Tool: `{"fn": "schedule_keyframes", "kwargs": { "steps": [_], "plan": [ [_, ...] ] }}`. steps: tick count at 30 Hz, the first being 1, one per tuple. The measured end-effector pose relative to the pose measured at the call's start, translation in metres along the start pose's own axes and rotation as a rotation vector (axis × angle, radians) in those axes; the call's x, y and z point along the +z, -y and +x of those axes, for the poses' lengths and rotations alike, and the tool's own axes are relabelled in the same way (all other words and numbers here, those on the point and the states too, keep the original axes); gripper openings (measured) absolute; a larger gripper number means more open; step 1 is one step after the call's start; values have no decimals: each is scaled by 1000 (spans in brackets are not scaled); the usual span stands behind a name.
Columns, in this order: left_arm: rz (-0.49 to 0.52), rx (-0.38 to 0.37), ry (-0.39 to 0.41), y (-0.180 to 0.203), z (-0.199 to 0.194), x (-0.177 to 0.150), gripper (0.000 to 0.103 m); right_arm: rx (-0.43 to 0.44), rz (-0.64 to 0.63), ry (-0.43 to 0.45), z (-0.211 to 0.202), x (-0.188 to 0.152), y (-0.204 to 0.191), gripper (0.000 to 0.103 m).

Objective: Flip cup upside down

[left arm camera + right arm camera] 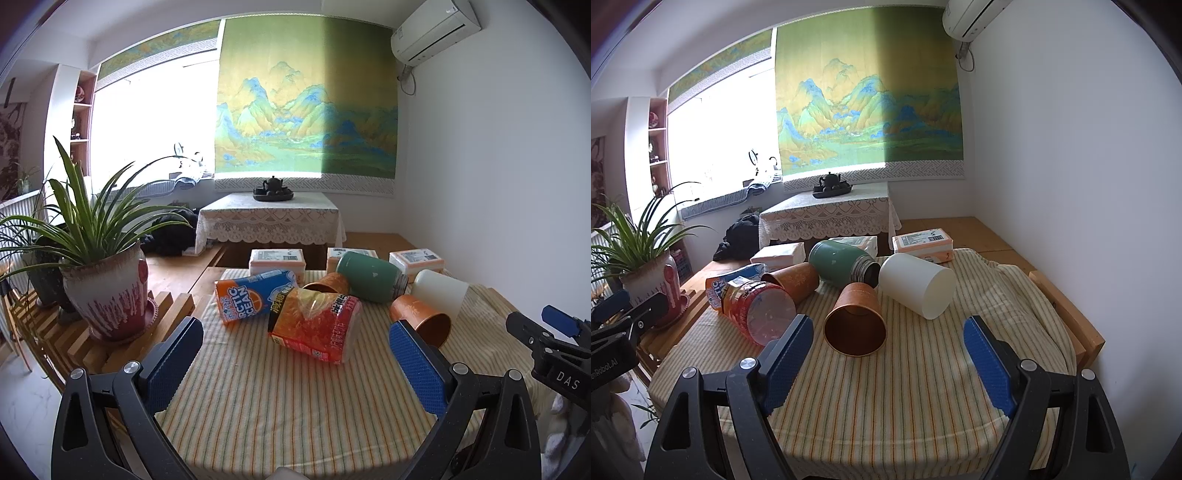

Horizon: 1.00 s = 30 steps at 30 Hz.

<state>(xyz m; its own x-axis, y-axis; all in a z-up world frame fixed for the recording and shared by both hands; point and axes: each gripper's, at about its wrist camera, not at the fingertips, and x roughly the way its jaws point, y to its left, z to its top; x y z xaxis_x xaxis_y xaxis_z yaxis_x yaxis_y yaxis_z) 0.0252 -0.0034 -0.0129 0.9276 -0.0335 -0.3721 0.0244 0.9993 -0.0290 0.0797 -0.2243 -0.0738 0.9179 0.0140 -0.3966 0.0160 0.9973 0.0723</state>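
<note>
The near brown paper cup (pixel 855 320) is lying on its side on the striped cloth (pixel 886 398), mouth facing the wide-open, empty right gripper (pixel 888 352), nearer than the equally open, empty left gripper (pixel 295 354).

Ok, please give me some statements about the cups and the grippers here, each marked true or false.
1. The white cup lies on its side. True.
2. The right gripper holds the near orange cup. False: it is open and empty, and the cup lies on the striped cloth.
3. The left gripper is open. True.
4. The green bottle stands upright. False: it lies on its side.
5. The plant stands on the cloth. False: it is on a wooden rack beside it.
</note>
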Motion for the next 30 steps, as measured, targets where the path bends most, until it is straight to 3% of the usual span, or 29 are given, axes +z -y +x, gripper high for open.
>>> {"fn": "schedule_keyframes", "kwargs": {
  "steps": [20,26,30],
  "plan": [
    [16,-2,-40,7,22,-3,102,26,-14,-50,36,18,29,80],
    [30,-4,-57,12,31,-1,102,61,-29,-113,62,30,50,80],
    [38,2,-62,15,36,-1,102,129,-99,-197,91,48,60,80]
  ]
}}
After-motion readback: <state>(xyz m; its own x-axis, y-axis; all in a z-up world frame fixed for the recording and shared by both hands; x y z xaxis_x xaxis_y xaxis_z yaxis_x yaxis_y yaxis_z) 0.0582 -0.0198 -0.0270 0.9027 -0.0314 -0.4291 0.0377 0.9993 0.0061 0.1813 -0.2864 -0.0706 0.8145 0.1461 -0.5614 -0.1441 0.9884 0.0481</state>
